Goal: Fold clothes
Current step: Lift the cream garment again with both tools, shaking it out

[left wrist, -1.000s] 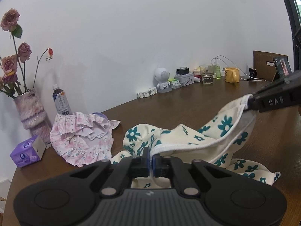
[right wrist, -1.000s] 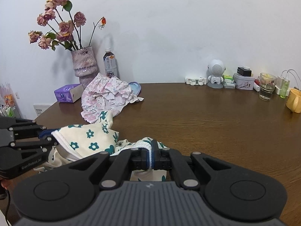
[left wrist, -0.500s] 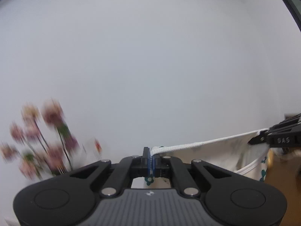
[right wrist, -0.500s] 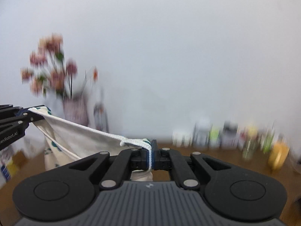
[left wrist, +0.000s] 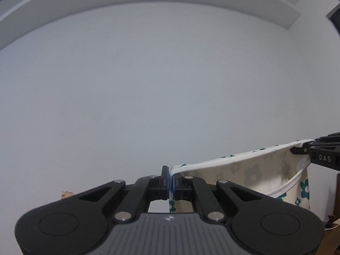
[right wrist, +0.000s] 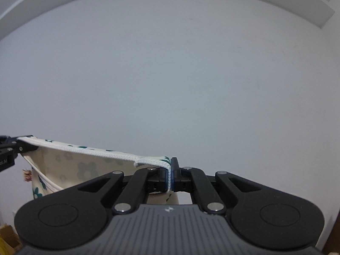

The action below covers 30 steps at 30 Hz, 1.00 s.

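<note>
A cream garment with teal flowers (left wrist: 250, 174) hangs in the air, stretched by its white ribbed hem between my two grippers. My left gripper (left wrist: 171, 182) is shut on one end of the hem. My right gripper (right wrist: 170, 176) is shut on the other end; it also shows at the right edge of the left wrist view (left wrist: 318, 150). The garment (right wrist: 74, 165) sags below the taut hem in the right wrist view, where the left gripper (right wrist: 10, 148) shows at the left edge. The table is out of view.
Both cameras face the plain white wall (left wrist: 159, 85) and the ceiling edge. A tip of the dried flowers (left wrist: 66, 194) peeks over the left gripper body. A bit of brown furniture (left wrist: 337, 191) shows at far right.
Both grippers have lifted the flowered garment off the table and raised it high, stretching its hem taut. The table, vase and clutter have dropped out of view.
</note>
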Each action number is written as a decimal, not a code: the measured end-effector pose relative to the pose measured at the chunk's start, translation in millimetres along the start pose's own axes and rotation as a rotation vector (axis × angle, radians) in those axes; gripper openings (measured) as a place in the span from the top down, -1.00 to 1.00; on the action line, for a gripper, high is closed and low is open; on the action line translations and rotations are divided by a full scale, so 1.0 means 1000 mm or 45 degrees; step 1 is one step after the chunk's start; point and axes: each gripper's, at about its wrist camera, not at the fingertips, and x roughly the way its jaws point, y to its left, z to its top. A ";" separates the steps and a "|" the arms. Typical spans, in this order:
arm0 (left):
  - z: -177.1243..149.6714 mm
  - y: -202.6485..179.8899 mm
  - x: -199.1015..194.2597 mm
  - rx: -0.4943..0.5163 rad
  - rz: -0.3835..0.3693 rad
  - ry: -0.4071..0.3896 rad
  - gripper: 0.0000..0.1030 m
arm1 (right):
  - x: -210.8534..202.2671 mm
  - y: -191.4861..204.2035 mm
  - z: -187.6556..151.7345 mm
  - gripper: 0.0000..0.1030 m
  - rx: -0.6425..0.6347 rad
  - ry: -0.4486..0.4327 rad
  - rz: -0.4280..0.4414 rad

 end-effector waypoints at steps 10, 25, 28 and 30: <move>-0.061 -0.004 0.141 0.016 0.089 0.145 0.97 | 0.147 -0.013 -0.063 0.96 -0.023 0.189 -0.053; -0.107 -0.020 0.031 0.232 0.039 0.003 0.97 | 0.154 -0.006 -0.077 0.96 -0.082 0.002 0.080; -0.180 -0.041 -0.017 0.287 -0.067 0.130 0.97 | 0.135 -0.005 -0.148 0.96 -0.229 0.142 0.176; -0.235 -0.052 -0.052 0.293 -0.159 0.234 0.97 | 0.112 -0.012 -0.206 0.97 -0.292 0.248 0.245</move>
